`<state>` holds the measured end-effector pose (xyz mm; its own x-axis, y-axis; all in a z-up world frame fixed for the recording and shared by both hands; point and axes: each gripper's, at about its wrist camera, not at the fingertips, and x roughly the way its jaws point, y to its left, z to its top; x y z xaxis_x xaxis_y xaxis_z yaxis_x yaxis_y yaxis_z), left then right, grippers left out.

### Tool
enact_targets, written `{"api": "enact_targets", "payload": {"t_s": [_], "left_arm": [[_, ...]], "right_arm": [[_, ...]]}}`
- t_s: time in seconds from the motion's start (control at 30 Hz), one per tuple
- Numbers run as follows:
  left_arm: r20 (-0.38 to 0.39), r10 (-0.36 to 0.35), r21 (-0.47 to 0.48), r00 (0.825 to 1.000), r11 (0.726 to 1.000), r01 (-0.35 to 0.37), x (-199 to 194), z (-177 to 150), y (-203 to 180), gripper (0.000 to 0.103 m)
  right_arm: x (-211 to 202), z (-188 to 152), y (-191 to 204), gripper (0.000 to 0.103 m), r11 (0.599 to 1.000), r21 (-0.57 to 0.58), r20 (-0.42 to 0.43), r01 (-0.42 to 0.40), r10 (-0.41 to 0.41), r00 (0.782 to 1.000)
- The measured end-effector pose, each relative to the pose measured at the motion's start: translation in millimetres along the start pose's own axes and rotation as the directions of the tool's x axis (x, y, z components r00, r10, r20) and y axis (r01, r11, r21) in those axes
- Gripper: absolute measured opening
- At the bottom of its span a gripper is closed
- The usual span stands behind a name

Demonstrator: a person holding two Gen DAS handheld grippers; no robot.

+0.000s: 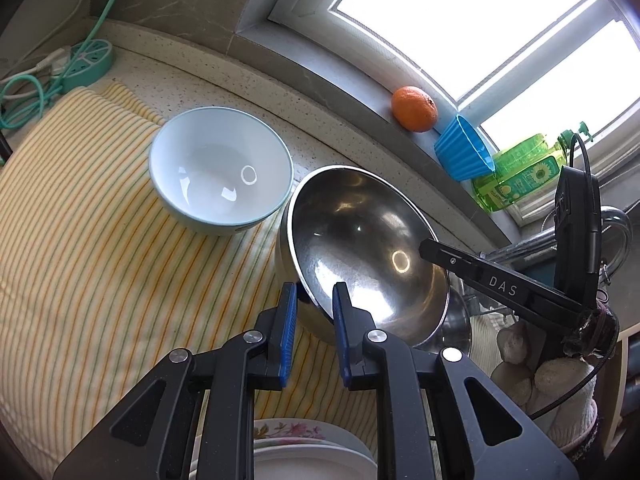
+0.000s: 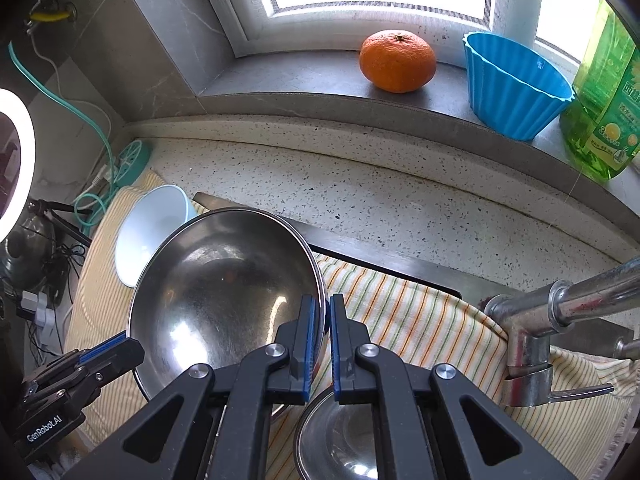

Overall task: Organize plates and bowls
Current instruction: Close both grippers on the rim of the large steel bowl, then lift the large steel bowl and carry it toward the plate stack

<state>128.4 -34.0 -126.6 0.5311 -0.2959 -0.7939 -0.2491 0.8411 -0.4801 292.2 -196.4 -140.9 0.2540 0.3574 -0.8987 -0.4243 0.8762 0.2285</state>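
A large steel bowl (image 1: 360, 232) hangs tilted over the striped cloth (image 1: 80, 240), held by both grippers. My left gripper (image 1: 314, 296) is shut on its near thick rim, one blue pad inside and one outside. My right gripper (image 2: 323, 304) is shut on the opposite rim of the same steel bowl (image 2: 216, 280). A light blue ceramic bowl (image 1: 220, 172) stands upright on the cloth just beyond it. A second, smaller steel bowl (image 2: 340, 440) lies below the right gripper. Stacked plates (image 1: 304, 440), the top one floral, show beneath the left gripper.
On the window sill (image 2: 312, 76) sit an orange (image 2: 397, 61), a blue fluted cup (image 2: 516, 84) and a green detergent bottle (image 2: 604, 112). A steel faucet (image 2: 560, 308) stands at the right. A teal power strip (image 1: 86, 62) with cables lies at the far left.
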Motion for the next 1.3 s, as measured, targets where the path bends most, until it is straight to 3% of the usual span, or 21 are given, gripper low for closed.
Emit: {"api": "enact_targets", "payload": {"t_s": [0.93,1.3], "left_arm": [[0.039,-0.033,0.016,0.999,0.999,0.033,-54.1,-9.5,24.6,0.016],[0.046,-0.027,0.014,0.999,1.000,0.026,-83.4,-14.5,51.9,0.016]], "right_arm": [[-38.1,-22.6,51.3,0.007,1.000,-0.003,0.047,0.005,-0.004,0.999],[-43.9,-31.3,88.2,0.007,1.000,-0.016,0.059,-0.008,0.008,0.998]]}}
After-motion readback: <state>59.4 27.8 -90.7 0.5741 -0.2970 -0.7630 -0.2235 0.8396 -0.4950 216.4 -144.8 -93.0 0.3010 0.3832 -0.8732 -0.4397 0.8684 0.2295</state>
